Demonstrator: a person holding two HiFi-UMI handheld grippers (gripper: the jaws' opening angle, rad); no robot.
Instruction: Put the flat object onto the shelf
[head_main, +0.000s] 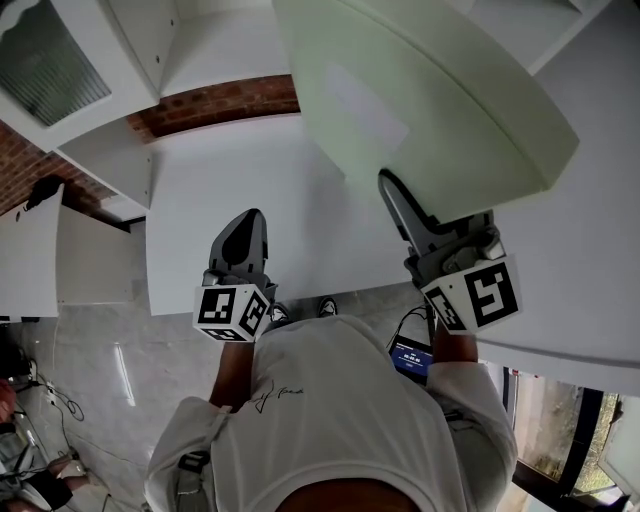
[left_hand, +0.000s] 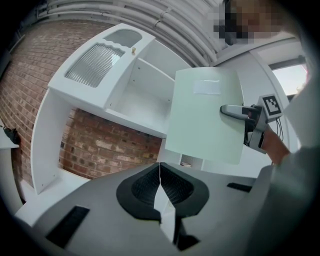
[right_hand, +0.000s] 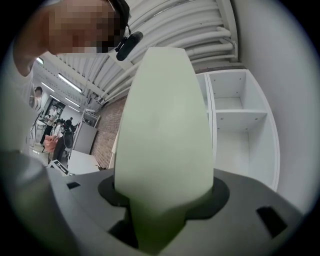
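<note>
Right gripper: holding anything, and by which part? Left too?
The right gripper clamps the pale green flat board by its near edge. The left gripper is shut on nothing.

Pale-green board (head_main: 430, 100) (wht shelf (right_hand: 240, 114))

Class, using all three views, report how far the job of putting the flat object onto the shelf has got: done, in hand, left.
Done: the right gripper is shut on the pale green flat object, which is held in the air. In hand: holding it up near the white shelf unit. Left: setting it on a shelf. The left gripper is shut and empty.
</note>
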